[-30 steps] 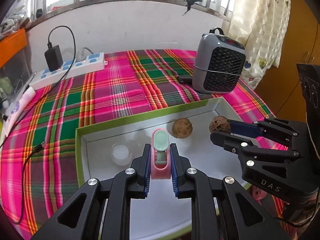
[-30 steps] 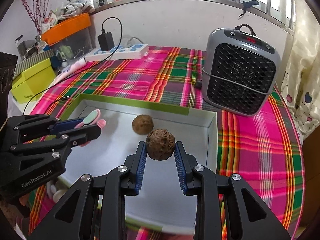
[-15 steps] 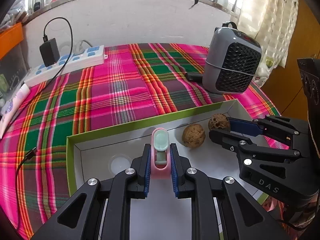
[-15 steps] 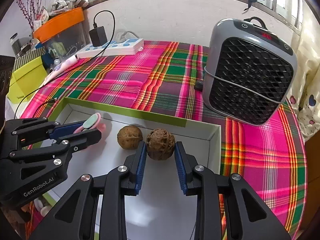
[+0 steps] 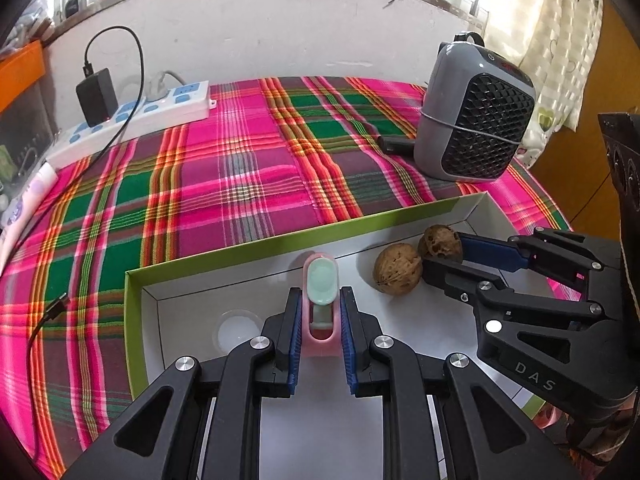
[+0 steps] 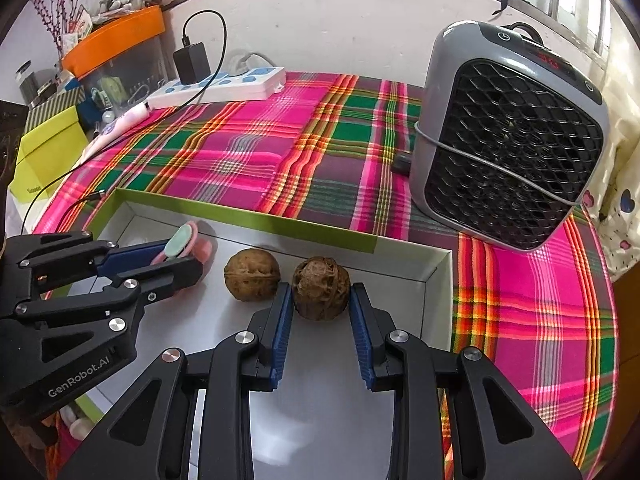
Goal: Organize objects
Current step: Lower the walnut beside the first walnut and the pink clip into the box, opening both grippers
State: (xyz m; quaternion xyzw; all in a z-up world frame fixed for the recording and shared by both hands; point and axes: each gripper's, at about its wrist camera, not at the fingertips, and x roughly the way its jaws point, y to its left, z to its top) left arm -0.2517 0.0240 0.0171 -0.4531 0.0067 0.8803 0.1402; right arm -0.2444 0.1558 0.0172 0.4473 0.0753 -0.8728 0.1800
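Observation:
A shallow box with green rim (image 5: 248,256) and grey floor lies on the plaid cloth. My left gripper (image 5: 319,312) is shut on a pink holder with a pale green oval top (image 5: 320,280), held low over the box floor. My right gripper (image 6: 321,300) has its jaws around a dark wrinkled walnut (image 6: 320,294) that sits on the box floor near the far right corner; small gaps show at both pads. A smoother walnut (image 6: 251,275) lies just left of it, also in the left wrist view (image 5: 397,268). A clear round lid (image 5: 237,330) lies in the box at left.
A grey fan heater (image 6: 508,140) stands behind the box at right. A white power strip (image 5: 132,120) with a black charger and cables lies at the back left. A yellow-green box (image 6: 48,152) and orange-lidded bin (image 6: 116,44) stand at far left.
Both grippers moved forward and down toward the box's far wall. The dark walnut came to rest beside the smoother walnut, and the right jaws opened slightly around it.

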